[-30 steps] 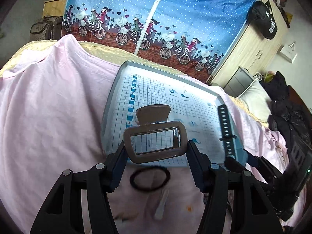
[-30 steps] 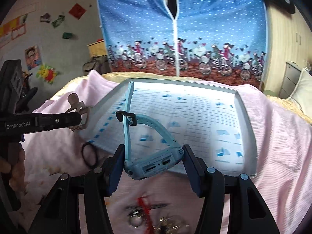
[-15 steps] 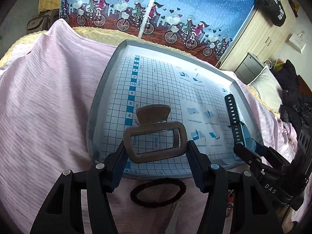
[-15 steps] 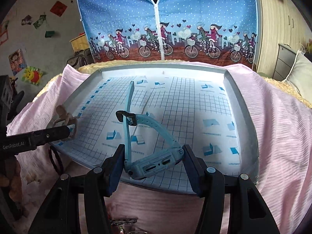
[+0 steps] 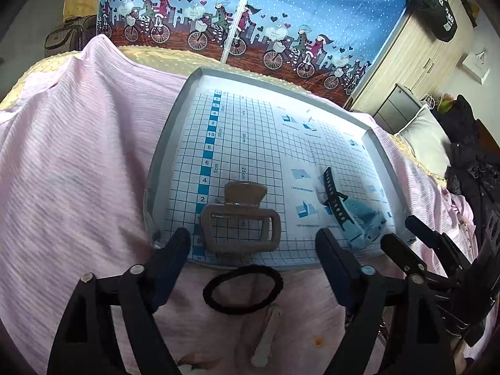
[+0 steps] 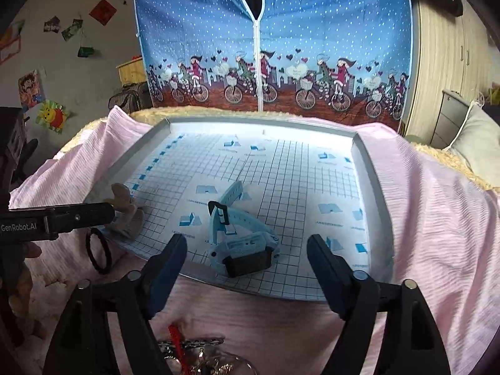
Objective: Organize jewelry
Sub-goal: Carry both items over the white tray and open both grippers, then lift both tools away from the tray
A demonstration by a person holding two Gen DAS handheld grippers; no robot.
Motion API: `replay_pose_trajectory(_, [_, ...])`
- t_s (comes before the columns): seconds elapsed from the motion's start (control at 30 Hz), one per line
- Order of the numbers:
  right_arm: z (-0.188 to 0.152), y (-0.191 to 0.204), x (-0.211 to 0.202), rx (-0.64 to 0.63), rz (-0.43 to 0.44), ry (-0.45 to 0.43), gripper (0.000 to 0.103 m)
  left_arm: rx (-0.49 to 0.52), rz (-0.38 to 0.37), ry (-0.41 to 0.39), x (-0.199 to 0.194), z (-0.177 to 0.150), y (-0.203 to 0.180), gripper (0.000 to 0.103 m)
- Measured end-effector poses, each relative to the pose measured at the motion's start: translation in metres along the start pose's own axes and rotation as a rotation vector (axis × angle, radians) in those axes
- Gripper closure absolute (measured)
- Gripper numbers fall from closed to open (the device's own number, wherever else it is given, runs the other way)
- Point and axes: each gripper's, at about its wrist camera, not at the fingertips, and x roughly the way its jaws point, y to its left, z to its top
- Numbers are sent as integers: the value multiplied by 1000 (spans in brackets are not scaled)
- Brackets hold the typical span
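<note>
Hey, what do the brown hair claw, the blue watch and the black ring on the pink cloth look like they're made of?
Hair claw: looks like hard plastic, matte taupe, with a rigid moulded frame.
Watch: soft-looking rubbery strap, probably silicone, pale blue with punched holes; the case looks like plastic.
Black ring: likely a fabric-covered elastic hair tie, dull with a slightly fuzzy surface.

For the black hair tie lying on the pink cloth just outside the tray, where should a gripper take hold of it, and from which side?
The black hair tie lies flat as an open loop on the pink cloth, just short of the tray. Probably best to come straight down with the open left gripper and pinch one strand, one finger inside the loop and one outside; the near arc is clear of the tray rim.
</note>
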Motion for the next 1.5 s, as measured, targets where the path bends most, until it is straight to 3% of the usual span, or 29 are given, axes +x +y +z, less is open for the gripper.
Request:
replay_pose_trajectory(0.07, [-1, 1, -14, 1, 0, -25, 15, 2, 5, -34, -14, -3, -1, 3])
replay_pose_trajectory(0.1, [-3, 2, -22, -1, -2, -38, 4, 8, 6, -61, -23, -5, -2, 2])
replay_pose_trajectory(0.13, [-3, 3, -30, -4, -7, -53, 1, 14, 8, -82, -30, -6, -3, 2])
replay_pose_trajectory(0.4, [-11, 13, -110, 2, -15, -224, 0, 63, 53, -309, -108, -26, -16, 2])
replay_pose_trajectory(0.5, [-17, 16, -135, 18, -8, -262, 0, 60, 33, -273, -124, -37, -22, 2])
replay_pose_trajectory(0.63, [-34, 19, -165, 45, -16, -292, 0, 117, 95, -239, -145, -56, -35, 2])
replay_pose_trajectory(0.7, [-46, 20, -178, 64, -10, -287, 0, 120, 124, -236, -155, -68, -38, 2])
replay_pose_trajectory(0.8, [-62, 24, -190, 84, -5, -254, 0, 82, 101, -242, -167, -91, -35, 2])
replay_pose_trajectory(0.93, [-81, 32, -200, 106, 9, -192, 0, 49, 97, -186, -173, -117, -32, 2])
replay_pose_trajectory(1.13, [-100, 40, -196, 111, 20, -81, 0, 78, 125, -92, -164, -136, -39, 2])
replay_pose_trajectory(1.23, [-101, 36, -186, 137, 27, -35, 0, 101, 157, -50, -152, -137, -39, 2])
replay_pose_trajectory(1.37, [-104, 19, -163, 222, 70, 84, 0, 125, 155, 81, -127, -131, -36, 2])
replay_pose_trajectory(1.5, [-106, 1, -136, 288, 100, 193, 1, 230, 167, 135, -109, -114, -38, 2])
